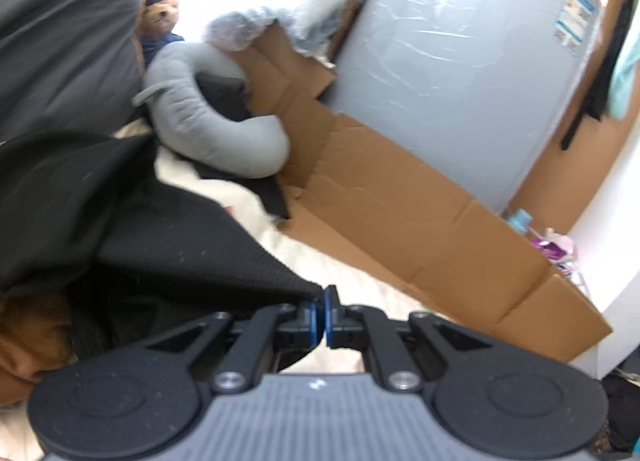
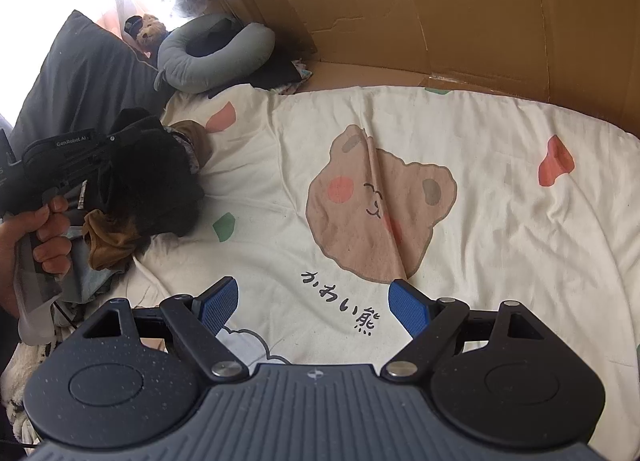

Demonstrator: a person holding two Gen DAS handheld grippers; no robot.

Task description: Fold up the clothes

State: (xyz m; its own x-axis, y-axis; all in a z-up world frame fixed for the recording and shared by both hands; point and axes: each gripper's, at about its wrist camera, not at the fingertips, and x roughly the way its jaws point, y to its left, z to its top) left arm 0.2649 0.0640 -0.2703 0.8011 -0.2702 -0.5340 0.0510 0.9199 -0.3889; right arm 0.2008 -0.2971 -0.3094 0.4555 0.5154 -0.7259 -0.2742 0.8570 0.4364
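Pinching black garment corner in left gripper, jaws clamped | garment bunched at bed's left edge | right gripper wide, empty | soft, limp, light: take opposite corner next

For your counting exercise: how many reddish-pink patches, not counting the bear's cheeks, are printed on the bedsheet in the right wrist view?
2. One pink patch lies upper left, near the clothes pile; one red patch lies right of the printed bear. Others may be hidden under the clothes or out of frame.
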